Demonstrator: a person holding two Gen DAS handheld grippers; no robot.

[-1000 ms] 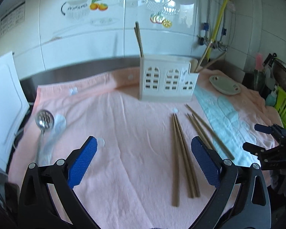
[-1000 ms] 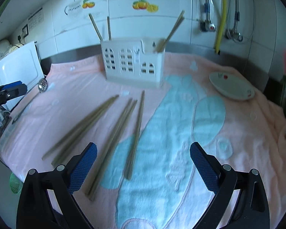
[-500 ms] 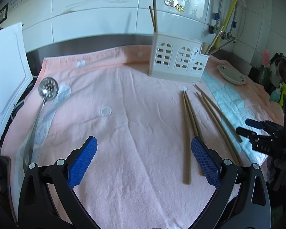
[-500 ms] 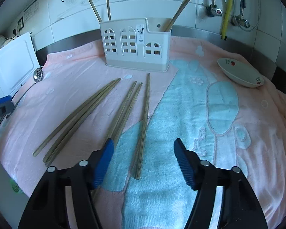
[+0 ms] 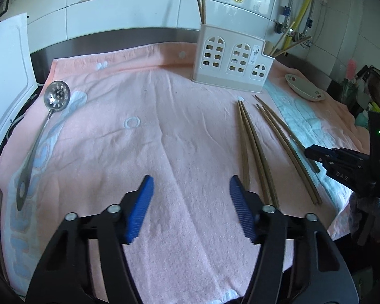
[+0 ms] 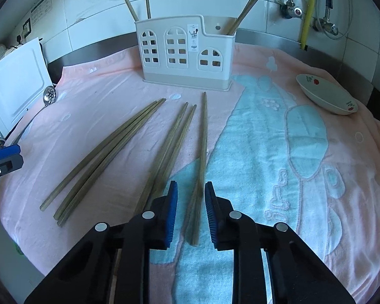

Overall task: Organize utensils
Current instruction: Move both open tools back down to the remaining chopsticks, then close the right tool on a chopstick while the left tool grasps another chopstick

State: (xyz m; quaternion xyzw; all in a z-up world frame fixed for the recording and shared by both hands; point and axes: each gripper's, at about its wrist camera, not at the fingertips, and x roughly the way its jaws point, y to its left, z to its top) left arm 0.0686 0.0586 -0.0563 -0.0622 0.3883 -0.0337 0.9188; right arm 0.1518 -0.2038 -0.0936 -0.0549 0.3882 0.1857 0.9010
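Note:
Several wooden chopsticks (image 6: 114, 152) lie loose on a pink and blue towel (image 6: 278, 152). My right gripper (image 6: 191, 185) is low over the towel with its jaws closing. The near end of the rightmost chopstick (image 6: 204, 139) lies between its blue pads (image 6: 173, 197), with a small gap still showing. My left gripper (image 5: 190, 179) hovers over bare towel, its jaws closing on nothing; the nearest chopsticks (image 5: 250, 147) lie just to its right. A white house-shaped utensil holder (image 6: 187, 55) at the back has a few chopsticks upright in it. A slotted metal spoon (image 5: 57, 96) lies at the far left.
A small white dish (image 6: 326, 93) sits at the back right on the towel. A white board (image 5: 5, 76) leans at the left edge. Pipes and a yellow hose (image 6: 307, 10) run down the tiled wall. The towel's front edge is close below both grippers.
Both grippers sank toward the towel. The right jaws narrowed from wide to close around the rightmost chopstick's near end. The left jaws narrowed partway in the last half second.

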